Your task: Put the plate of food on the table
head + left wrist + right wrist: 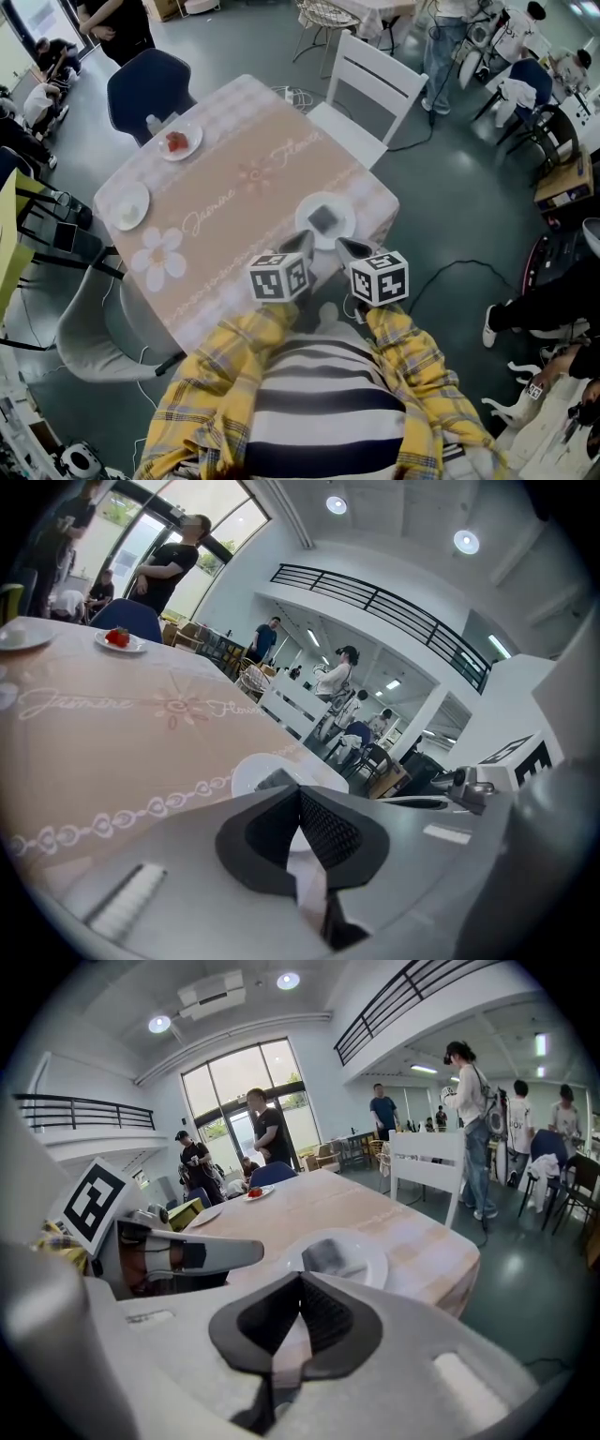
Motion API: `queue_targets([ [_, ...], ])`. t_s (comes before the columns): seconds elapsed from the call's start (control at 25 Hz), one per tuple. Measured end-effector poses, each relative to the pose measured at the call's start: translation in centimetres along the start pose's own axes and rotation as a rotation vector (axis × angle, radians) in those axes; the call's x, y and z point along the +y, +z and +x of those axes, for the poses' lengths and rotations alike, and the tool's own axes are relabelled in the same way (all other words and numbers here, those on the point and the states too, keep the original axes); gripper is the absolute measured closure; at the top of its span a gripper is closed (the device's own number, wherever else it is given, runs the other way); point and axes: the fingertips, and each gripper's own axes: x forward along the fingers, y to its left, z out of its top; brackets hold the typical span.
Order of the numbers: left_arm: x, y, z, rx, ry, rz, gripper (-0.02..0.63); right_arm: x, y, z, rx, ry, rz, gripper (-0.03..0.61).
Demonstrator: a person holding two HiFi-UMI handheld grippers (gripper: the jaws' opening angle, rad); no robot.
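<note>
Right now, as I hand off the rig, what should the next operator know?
Left tool: shut, empty.
Right tool: shut, empty.
Both tools point at the plate from the table's near edge, tips close to its rim.
The plate, with its dark food, rests flat on the table, gripped by neither tool.
Done: plate is on the table.
Left: nothing apparent for this job.
</note>
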Motion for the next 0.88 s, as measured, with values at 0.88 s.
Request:
queue_targets([
  [0.88,-1.8,-6.2,-6.2,0.114,-0.123,0.145,0.617,3.5,-5.2,-4.0,-0.027,-0.091,0.103,0.58],
])
